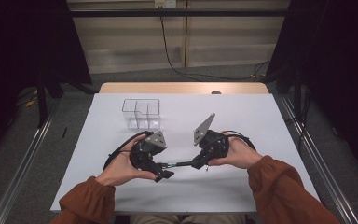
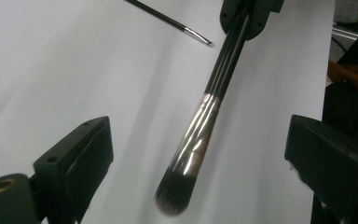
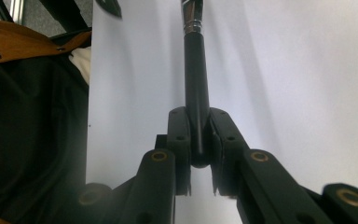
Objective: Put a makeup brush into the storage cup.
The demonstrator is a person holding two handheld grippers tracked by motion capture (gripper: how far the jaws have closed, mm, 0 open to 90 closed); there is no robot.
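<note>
A makeup brush [image 2: 196, 135] with a black handle, shiny ferrule and dark bristles hangs just above the white table [image 1: 242, 121]. My right gripper [image 3: 198, 119] is shut on the end of the brush's handle [image 3: 196, 70]. In the high view the brush [image 1: 179, 164] runs level from my right gripper [image 1: 198, 162] to my left gripper [image 1: 162, 171]. My left gripper [image 2: 200, 154] is open, its jaws wide apart on either side of the bristle end without touching it.
A clear plastic organiser [image 1: 142, 113] with several compartments stands at the back left of the table. A thin black liner brush [image 2: 172, 21] lies on the table beyond the held brush. A person's orange sleeves [image 1: 279, 186] enter at the front edge.
</note>
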